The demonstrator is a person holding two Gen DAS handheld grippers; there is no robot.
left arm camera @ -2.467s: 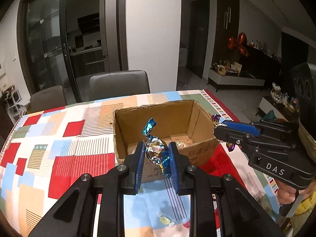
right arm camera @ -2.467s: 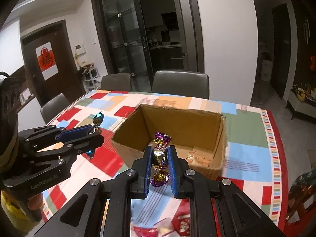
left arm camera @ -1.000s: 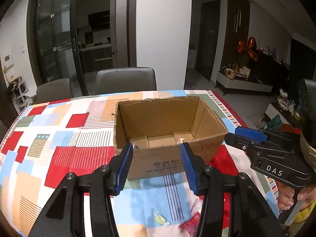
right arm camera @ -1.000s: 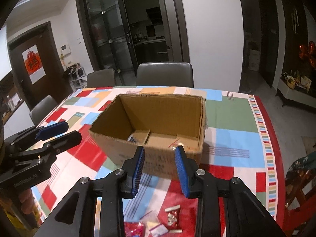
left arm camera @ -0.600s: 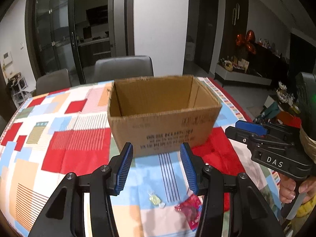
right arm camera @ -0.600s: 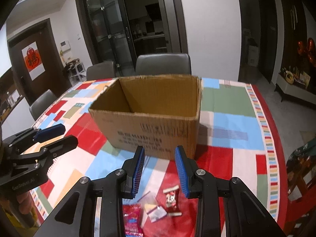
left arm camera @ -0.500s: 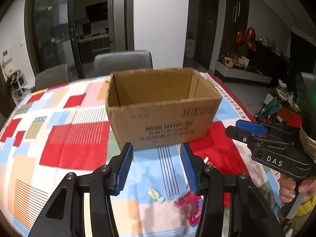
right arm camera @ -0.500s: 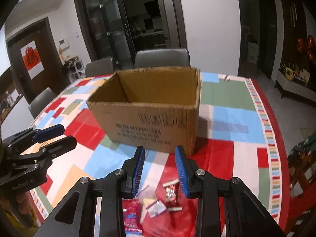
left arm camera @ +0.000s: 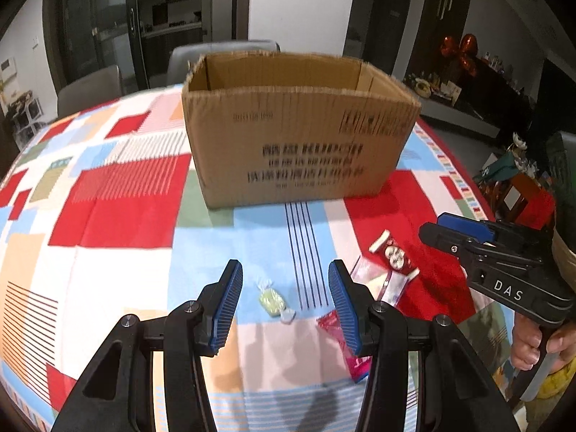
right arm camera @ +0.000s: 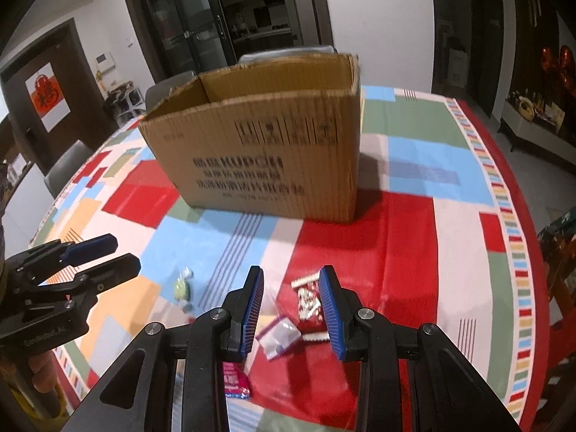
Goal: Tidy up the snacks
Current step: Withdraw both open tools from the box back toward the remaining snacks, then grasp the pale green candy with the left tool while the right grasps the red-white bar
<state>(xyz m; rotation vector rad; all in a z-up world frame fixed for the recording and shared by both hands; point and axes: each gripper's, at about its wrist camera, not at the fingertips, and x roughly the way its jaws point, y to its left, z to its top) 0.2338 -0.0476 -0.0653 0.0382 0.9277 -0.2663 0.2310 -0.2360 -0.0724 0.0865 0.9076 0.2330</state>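
Left wrist view: the left gripper [left arm camera: 284, 298] has its blue-padded jaws parted with nothing between the pads, held above a table covered by a patchwork tablecloth [left arm camera: 118, 212] of red, blue, white and orange blocks. On the cloth below the gap lies a small pale green wrapped candy [left arm camera: 270, 302]. A pink packet [left arm camera: 345, 345] lies partly behind the right-hand finger. Further right are a clear wrapper [left arm camera: 378, 280] and a red-and-white candy packet [left arm camera: 394, 256]. An open cardboard box [left arm camera: 298, 144] with dark printed lettering stands upright beyond the snacks, well apart from them. The right gripper [left arm camera: 432, 228] enters from the right, held by a hand [left arm camera: 532, 345].

Right wrist view: the right gripper [right arm camera: 291, 300] is also parted and holds nothing. The red-and-white candy packet [right arm camera: 307, 300] lies on a red patch just inside the right-hand finger, the clear wrapper [right arm camera: 279, 336] beside it between the fingers. The pink packet [right arm camera: 235, 381] shows near the left-hand finger, and the green candy [right arm camera: 183, 288] lies further left. The left gripper [right arm camera: 104, 255] reaches in from the left, jaws slightly apart. The cardboard box [right arm camera: 266, 151] stands behind.
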